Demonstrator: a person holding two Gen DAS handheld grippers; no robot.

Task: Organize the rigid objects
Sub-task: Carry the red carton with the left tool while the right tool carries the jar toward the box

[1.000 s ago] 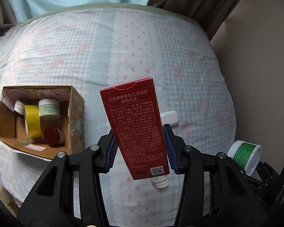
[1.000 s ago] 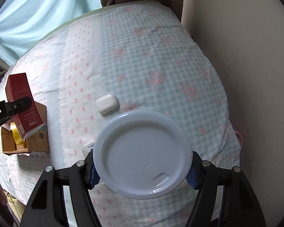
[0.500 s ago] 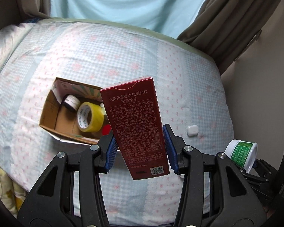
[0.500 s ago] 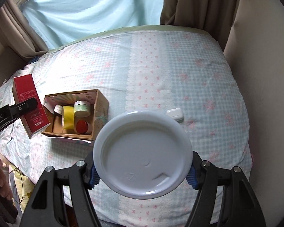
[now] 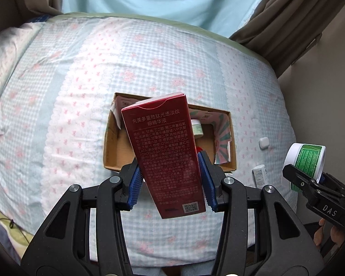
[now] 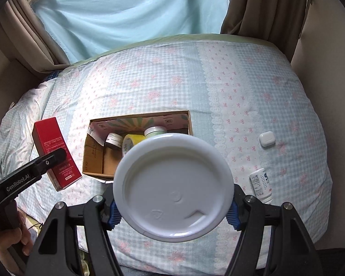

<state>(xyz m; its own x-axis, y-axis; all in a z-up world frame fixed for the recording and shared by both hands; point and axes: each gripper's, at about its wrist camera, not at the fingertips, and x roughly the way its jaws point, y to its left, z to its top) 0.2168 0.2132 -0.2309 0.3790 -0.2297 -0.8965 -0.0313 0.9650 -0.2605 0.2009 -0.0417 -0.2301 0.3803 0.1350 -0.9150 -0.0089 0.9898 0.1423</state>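
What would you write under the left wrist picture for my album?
Left tool holds a red carton above the cardboard box on the bed.

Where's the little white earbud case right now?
The earbud case lies on the bedspread, right of the cardboard box, beyond the small white bottle.

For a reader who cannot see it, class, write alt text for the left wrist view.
The left gripper clamps a tall red carton above an open cardboard box on a blue checked bedspread. A small white case and white tube lie right of the box; the right gripper holds a green-labelled white tub at the frame's edge.
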